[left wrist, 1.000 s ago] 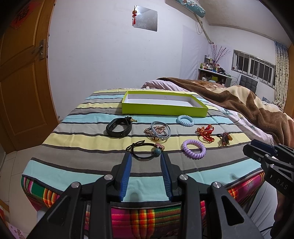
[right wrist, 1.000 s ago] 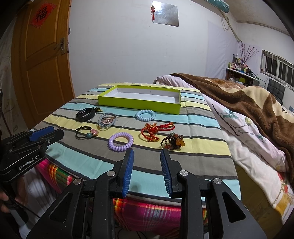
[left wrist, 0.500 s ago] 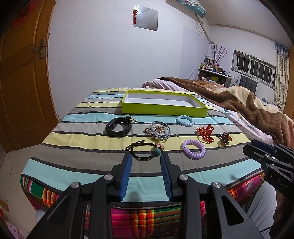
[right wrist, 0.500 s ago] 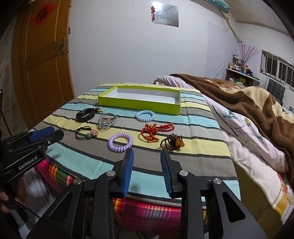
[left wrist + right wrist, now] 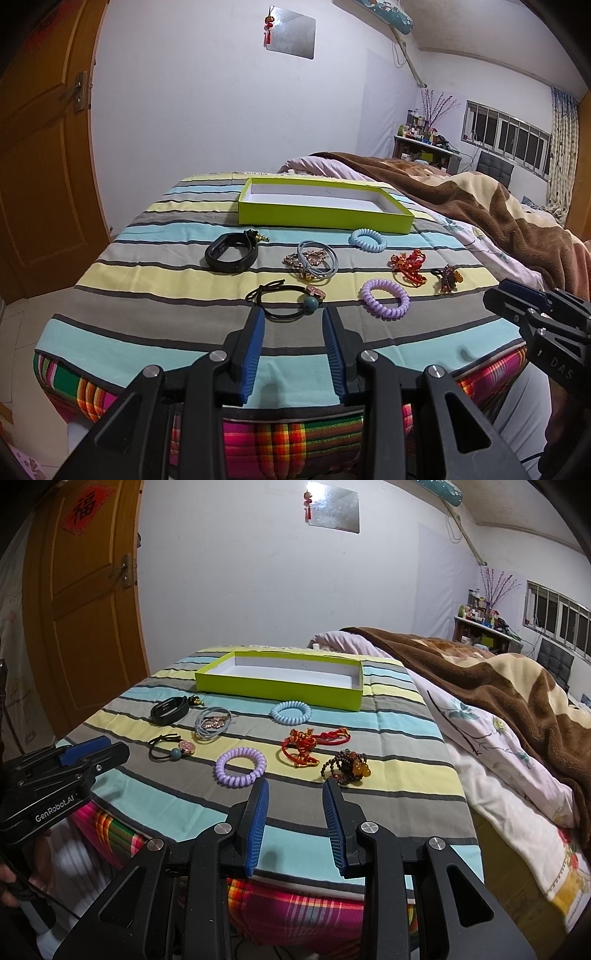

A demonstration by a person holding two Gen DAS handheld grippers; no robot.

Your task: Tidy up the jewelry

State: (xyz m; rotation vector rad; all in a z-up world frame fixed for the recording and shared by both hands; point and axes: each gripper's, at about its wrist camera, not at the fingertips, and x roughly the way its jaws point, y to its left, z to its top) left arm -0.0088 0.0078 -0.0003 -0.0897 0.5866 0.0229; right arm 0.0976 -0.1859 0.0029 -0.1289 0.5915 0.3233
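Several pieces lie on the striped bedspread (image 5: 155, 266) before an empty lime-green box (image 5: 325, 216) (image 5: 280, 688): a black band (image 5: 232, 254), grey hair ties (image 5: 316, 260), a light-blue coil (image 5: 367, 240), a black tie with a teal bead (image 5: 291, 299), a purple coil (image 5: 386, 298) (image 5: 240, 767), a red knotted cord (image 5: 310, 744) and a brown bead bracelet (image 5: 345, 768). My left gripper (image 5: 293, 317) is open just short of the black tie. My right gripper (image 5: 295, 788) is open, near the purple coil and the bead bracelet. Neither holds anything.
A brown blanket (image 5: 498, 686) and a floral quilt (image 5: 491, 760) cover the bed's right side. A wooden door (image 5: 85, 602) stands at the left. The bed's near edge drops to a plaid sheet (image 5: 295, 439). A cluttered shelf (image 5: 424, 140) sits under the far window.
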